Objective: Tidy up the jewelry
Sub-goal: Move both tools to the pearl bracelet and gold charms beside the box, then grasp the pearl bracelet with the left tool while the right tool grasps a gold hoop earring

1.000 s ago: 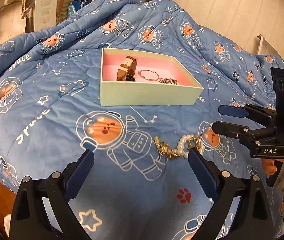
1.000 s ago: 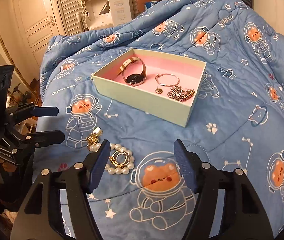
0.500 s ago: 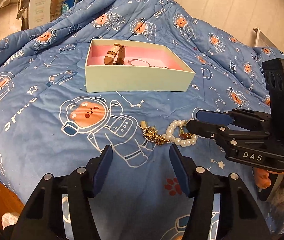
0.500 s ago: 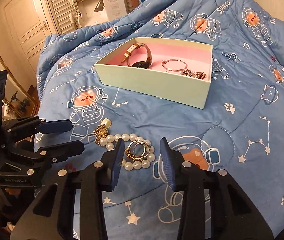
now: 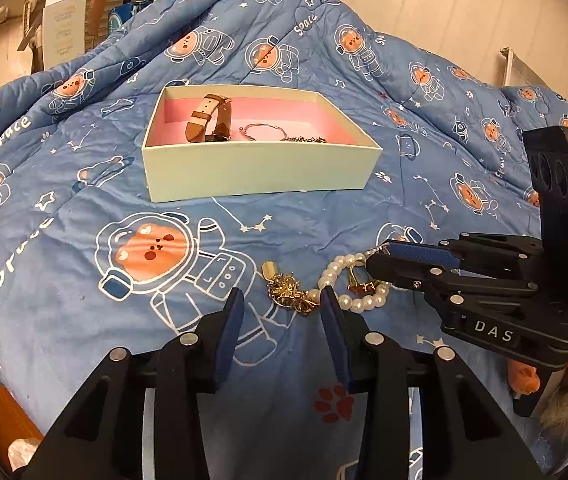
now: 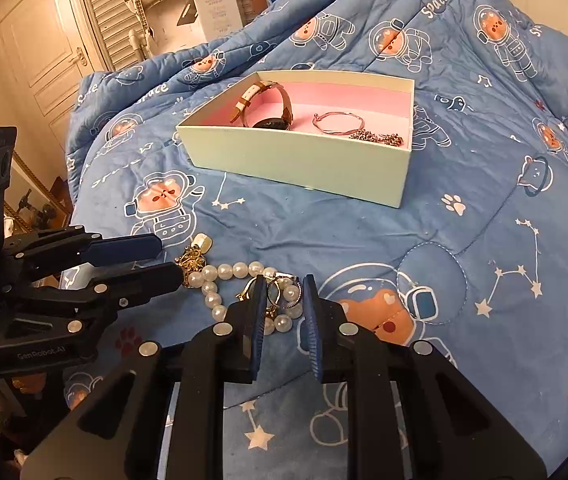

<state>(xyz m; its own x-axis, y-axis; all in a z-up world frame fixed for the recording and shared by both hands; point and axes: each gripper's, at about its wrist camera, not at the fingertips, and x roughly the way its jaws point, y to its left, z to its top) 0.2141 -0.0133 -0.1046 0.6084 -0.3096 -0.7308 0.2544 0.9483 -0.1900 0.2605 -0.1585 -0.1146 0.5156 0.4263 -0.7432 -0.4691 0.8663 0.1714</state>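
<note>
The pearl bracelet (image 6: pixel 219 280) lies on the blue astronaut-print quilt (image 6: pixel 464 200) of the bed, in front of the pale box (image 5: pixel 259 172), with a gold chain cluster (image 5: pixel 290 294) at one end and gold hoop rings (image 6: pixel 279 292) lying inside its loop. The right gripper (image 6: pixel 282 300) points down at those rings; its jaws have just been closing and now stand narrow, with the rings and a few pearls between them, though whether the pads already press on them cannot be told. The left gripper (image 5: pixel 279 312) reaches toward the gold chain cluster; its jaws have also just been closing, and they remain apart, the chain lying just beyond their tips with nothing grasped. Inside the pink-lined box rest a brown-strapped watch (image 6: pixel 267 108), a thin rose bangle (image 6: pixel 338 122) and a small chain (image 6: pixel 380 138). Part of a hand (image 5: pixel 524 372) shows under the right gripper's body in the left wrist view.
</note>
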